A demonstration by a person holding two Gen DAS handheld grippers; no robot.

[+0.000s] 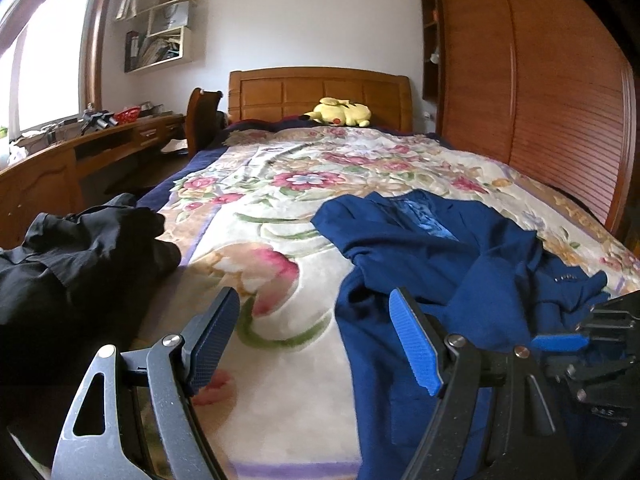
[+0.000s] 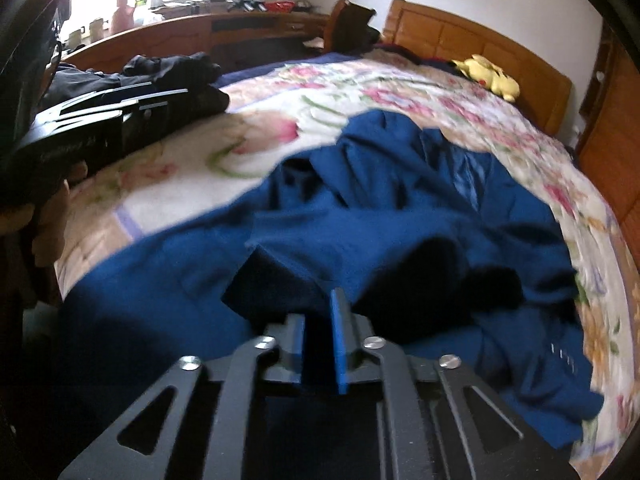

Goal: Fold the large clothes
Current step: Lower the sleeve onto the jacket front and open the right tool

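**Blue jacket lies rumpled on a flowered bed**

Bedroom walls in white frame a wooden bed whose floral blanket [image 1: 280, 216] covers the mattress up to the carved headboard [image 1: 320, 92]. A yellow plush toy [image 1: 340, 112] lies just in front of that headboard. On one side stands a slatted wooden wardrobe [image 1: 560, 100]; on the other a long wooden desk [image 1: 100, 148] runs beneath a bright window, with wall shelves [image 1: 160, 28] above it.

A blue suit jacket [image 1: 440, 264] lies crumpled on the near half of the blanket, toward the wardrobe side, its shiny lining showing near the collar and a row of small buttons on a sleeve. A heap of black clothing [image 1: 80, 260] sits at the blanket's opposite edge, well apart from the jacket.

In the left wrist view, the left gripper [image 1: 316, 340] hangs above the blanket with its jaws spread wide and nothing between them; one blue pad overlaps the jacket's edge in the picture. In the right wrist view, the right gripper [image 2: 318, 340] points down at the jacket's folds, its jaws parted by a narrow gap. Blue cloth lies right at the fingertips, and whether any is pinched cannot be told.
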